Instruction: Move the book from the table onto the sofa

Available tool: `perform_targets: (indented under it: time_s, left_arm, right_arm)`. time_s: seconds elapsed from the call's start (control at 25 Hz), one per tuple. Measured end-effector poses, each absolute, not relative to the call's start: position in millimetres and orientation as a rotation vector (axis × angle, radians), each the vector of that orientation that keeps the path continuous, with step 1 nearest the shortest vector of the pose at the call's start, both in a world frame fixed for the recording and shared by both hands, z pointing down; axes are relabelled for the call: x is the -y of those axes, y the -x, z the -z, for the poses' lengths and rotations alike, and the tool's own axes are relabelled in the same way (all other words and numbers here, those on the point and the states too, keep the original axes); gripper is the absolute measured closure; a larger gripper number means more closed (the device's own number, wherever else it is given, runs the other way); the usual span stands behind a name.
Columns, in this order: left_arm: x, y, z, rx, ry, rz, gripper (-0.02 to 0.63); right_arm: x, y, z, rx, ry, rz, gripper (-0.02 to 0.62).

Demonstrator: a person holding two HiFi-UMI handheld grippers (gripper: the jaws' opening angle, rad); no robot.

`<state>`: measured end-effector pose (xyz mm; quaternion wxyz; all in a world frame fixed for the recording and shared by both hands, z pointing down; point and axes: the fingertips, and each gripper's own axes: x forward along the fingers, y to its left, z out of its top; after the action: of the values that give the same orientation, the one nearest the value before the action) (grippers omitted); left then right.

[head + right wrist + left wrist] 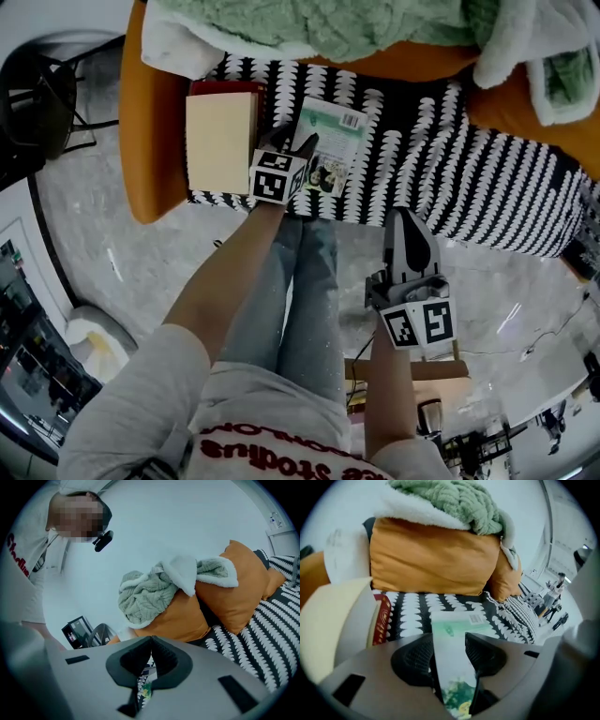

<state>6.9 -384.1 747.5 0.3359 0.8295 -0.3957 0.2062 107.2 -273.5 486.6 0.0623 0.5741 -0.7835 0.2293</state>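
The left gripper (449,641) is being held with jaws wide apart, the green book (333,141) lying free between them on the sofa (150,150), its long axis running straight ahead toward the backrest. The right gripper (411,225), clenched and empty, is being held well apart. Two books are being counted: this one and a red book (220,136) just beside it.

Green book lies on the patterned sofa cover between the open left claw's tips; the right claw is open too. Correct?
No: the right claw is shut, as the right gripper view shows. Green book and left claw are as stated.
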Motion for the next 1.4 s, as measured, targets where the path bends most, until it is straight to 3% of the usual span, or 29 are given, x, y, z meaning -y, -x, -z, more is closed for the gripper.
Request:
perform_targets:
  time_s: [0.24, 0.32, 0.44, 0.96, 1.4]
  left_arm:
    - [389, 2, -736, 1.042, -2.208, -0.536, 0.407]
    - [390, 7, -732, 1.054, -2.205, -0.54, 0.516]
    - [394, 13, -718, 1.081, -2.231, -0.511, 0.574]
    - [411, 97, -573, 1.264, -2.321, -0.18, 0.589]
    - [338, 183, -441, 1.274, -2.374, -0.083, 0.589]
  right_arm:
    - [272, -102, -484, 2.381, -1.732, -0.681, 0.568]
    - [273, -100, -483, 2.382, -1.733, -0.688, 0.568]
    - [274, -96, -478, 2.388, -1.731, -0.67, 0.568]
    - [274, -77, -400, 2.436, -1.764, -0.494, 0.568]
    - [236, -39, -289, 2.477, -1.732, -0.354, 0.568]
